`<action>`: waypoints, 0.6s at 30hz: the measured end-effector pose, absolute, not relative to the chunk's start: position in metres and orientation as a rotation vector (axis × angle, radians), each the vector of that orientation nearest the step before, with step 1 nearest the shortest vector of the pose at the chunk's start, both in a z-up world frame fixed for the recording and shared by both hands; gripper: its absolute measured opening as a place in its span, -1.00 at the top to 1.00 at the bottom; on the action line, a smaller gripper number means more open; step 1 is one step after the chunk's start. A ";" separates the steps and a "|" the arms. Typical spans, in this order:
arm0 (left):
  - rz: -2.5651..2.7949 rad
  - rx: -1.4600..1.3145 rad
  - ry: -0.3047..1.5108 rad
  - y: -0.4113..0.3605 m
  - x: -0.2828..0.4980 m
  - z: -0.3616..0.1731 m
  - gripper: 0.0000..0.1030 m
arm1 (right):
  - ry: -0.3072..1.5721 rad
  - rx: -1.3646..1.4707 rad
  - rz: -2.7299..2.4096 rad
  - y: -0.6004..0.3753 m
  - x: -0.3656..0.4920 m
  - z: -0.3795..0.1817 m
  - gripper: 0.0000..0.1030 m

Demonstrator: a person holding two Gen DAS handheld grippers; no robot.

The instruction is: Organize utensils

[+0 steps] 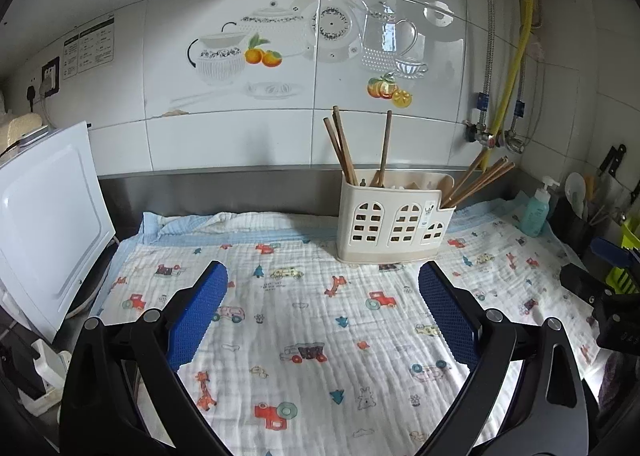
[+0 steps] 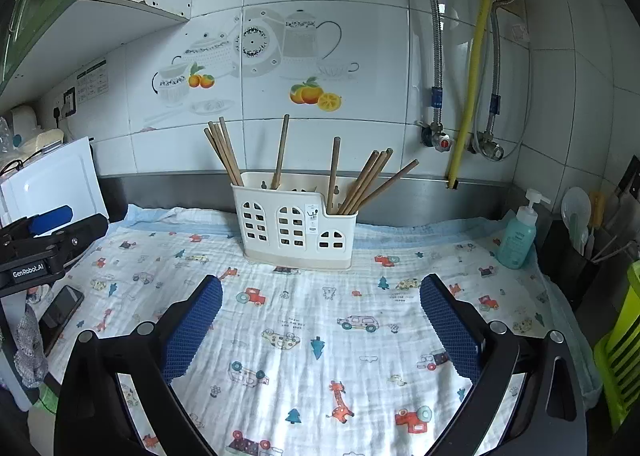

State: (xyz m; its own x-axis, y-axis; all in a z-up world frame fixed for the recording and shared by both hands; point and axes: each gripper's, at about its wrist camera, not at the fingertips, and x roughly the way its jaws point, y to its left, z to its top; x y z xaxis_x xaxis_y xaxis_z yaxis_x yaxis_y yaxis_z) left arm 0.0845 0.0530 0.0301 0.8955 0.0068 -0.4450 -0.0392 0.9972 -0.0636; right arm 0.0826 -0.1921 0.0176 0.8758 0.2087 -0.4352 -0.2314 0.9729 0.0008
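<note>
Clearly both grippers' jaws stand wide and empty; left gripper (image 2: 36,252) reads "GenRobot.AI", holder (image 2: 296,232) label illegible.

— What room is left on the counter?
— The patterned cloth (image 2: 304,340) is seen bare in front; passage behind is blocked by the utensil holder (image 2: 296,232), the soap bottle (image 2: 518,236) at right.

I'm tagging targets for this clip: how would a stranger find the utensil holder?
Start at the tiled wall with the teapot pictures, then drop to the printed cloth below. At the cloth's far edge stands the holder, a cream plastic caddy with arched window cutouts. Only it has wooden chopsticks sticking out.
</note>
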 end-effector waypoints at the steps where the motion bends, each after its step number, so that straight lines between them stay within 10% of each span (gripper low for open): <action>1: 0.024 -0.075 0.465 0.054 0.083 0.028 -0.85 | 0.449 -0.054 0.225 -0.192 0.081 0.017 -0.86; 18: 0.017 -0.074 0.487 0.051 0.073 0.016 -0.85 | 0.467 -0.045 0.225 -0.195 0.072 0.011 -0.86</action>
